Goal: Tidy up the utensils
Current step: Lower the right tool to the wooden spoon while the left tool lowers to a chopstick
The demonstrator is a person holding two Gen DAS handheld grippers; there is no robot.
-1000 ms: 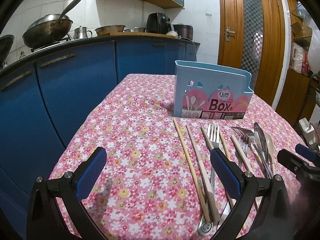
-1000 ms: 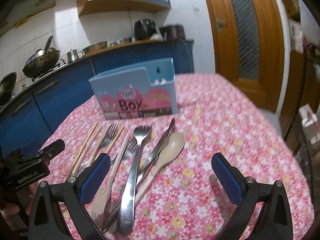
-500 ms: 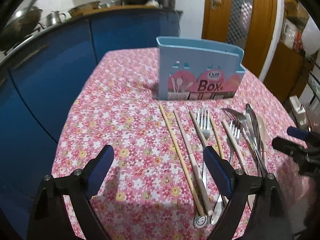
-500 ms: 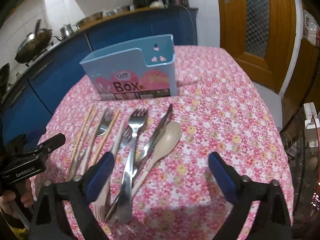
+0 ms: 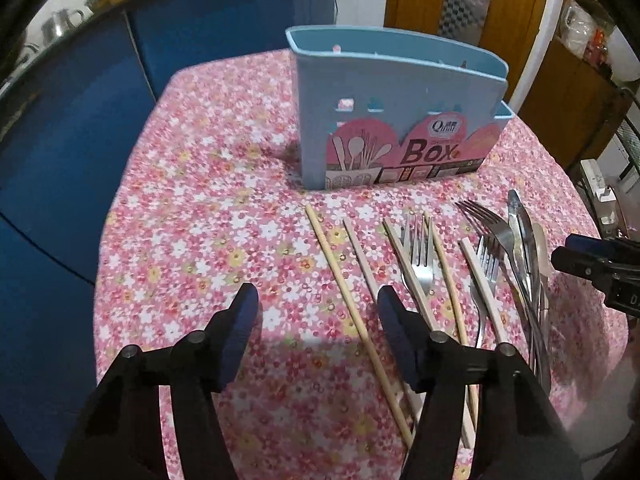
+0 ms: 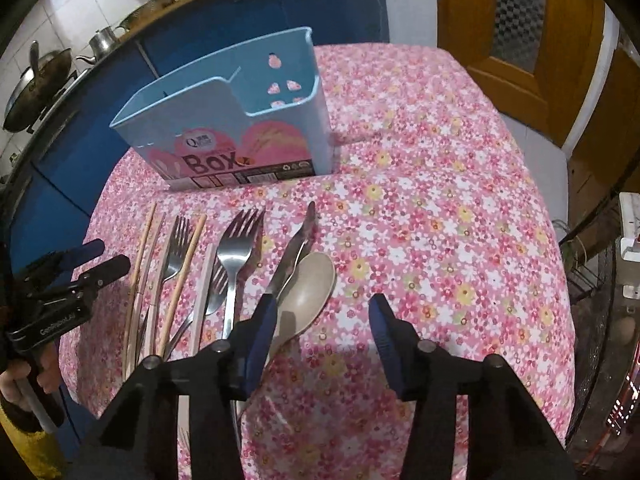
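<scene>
A light blue utensil box (image 5: pixel 396 120) (image 6: pixel 224 120) stands upright on the floral tablecloth (image 5: pixel 208 240). In front of it lie several wooden chopsticks (image 5: pixel 344 280), forks (image 5: pixel 418 248) (image 6: pixel 240 240), a knife (image 6: pixel 296 248) and a beige spoon (image 6: pixel 308 284). My left gripper (image 5: pixel 318 312) points down over the leftmost chopstick, which runs under the gap nearer the right finger; its jaws are closing and the pads touch nothing. My right gripper (image 6: pixel 322 316) hovers over the spoon's bowl, which sits by the left finger; its jaws are closing too, gripping nothing.
Blue kitchen cabinets (image 5: pixel 80 140) run along the table's left side, with pots (image 6: pixel 36 88) on the counter. A wooden door (image 6: pixel 520 20) stands behind on the right. The tablecloth (image 6: pixel 440 200) to the right of the spoon is bare. A hand (image 6: pixel 16 376) holds the left gripper's handle.
Both grippers have tipped down toward the table and moved in over the utensils. The jaws of both have narrowed from wide open. No utensil has moved.
</scene>
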